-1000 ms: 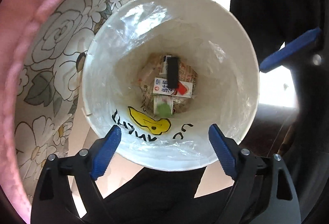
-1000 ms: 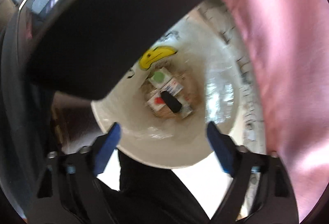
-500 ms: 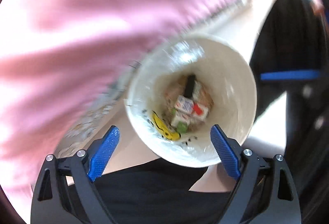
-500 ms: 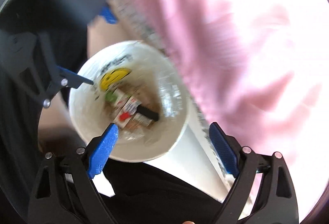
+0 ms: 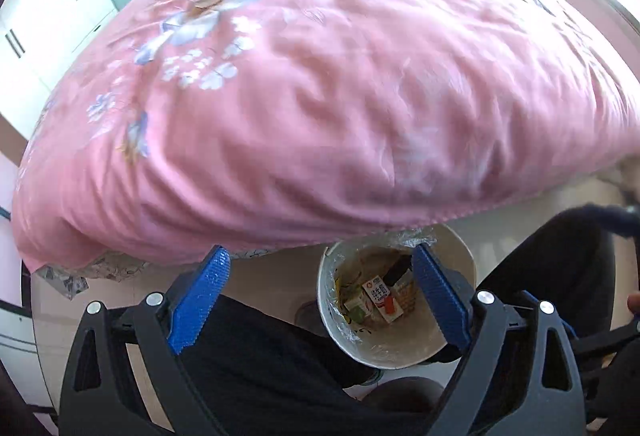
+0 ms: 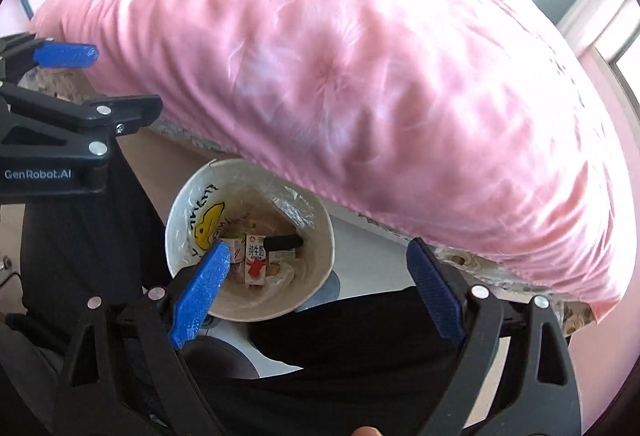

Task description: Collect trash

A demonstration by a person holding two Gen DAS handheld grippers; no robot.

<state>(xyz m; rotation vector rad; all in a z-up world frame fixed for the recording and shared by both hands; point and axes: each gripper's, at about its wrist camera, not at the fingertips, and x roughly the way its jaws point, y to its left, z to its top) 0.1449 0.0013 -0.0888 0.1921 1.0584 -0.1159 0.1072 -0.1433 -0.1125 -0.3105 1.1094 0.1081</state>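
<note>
- We hold the left gripper (image 5: 320,300) at the bottom of the left wrist view; its blue ribbed jaws are spread and opening wider, with nothing pinched between them
- We hold the right gripper (image 6: 318,294) at the bottom of the right wrist view, its jaws spread wide and empty
- The round white plastic-lined trash bin (image 5: 404,344) sits at lower right in the left view and lower centre in the right view (image 6: 316,276), on the pale floor beside the bed
- Inside it lie small milk cartons (image 6: 256,260) and a black stick-shaped object (image 6: 285,242)
- A yellow cartoon print (image 6: 208,226) marks the bin's inner wall
- The pink floral quilt (image 5: 320,83) fills the upper part of both views and overhangs the bin's far rim
- Our dark trouser legs (image 5: 260,368) fill the bottom of the frame, close beside the bin
</note>
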